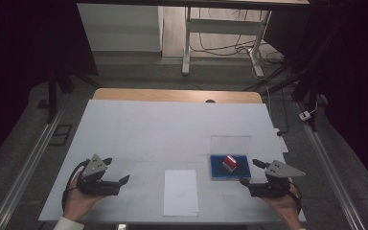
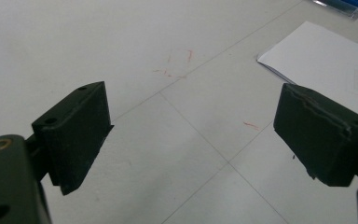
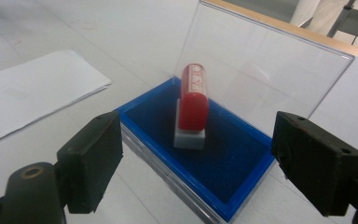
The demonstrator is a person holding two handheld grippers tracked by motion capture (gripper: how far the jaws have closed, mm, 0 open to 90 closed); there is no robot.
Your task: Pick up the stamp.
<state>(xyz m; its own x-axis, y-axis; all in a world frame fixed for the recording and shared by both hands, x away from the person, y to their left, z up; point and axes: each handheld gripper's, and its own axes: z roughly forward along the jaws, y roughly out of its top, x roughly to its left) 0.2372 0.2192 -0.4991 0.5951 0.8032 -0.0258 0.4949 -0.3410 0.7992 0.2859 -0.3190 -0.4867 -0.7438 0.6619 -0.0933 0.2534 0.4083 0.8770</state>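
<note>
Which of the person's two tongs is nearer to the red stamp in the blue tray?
Right. The right tongs sit open just beside the blue tray holding the red stamp; the left tongs hover open across the paper sheet, far off.

Beyond my white table (image 1: 139, 124) I see grey floor (image 1: 139, 72), a white desk frame (image 1: 220, 28), tangled cables (image 1: 230, 48), and dark surroundings.

The left gripper (image 1: 116, 168) sits at the near left, held from below by the person's left hand (image 1: 76, 201), a white sleeve cuff (image 1: 67, 224) at the wrist. Its jaws stand wide apart with nothing between them, pointing rightward and slightly away. The right gripper (image 1: 250, 171) sits at the near right, gripped by the right hand (image 1: 282, 205), pointing leftward. Its jaws are likewise spread wide and hold nothing. Both grippers rest low, well apart from each other.
</note>
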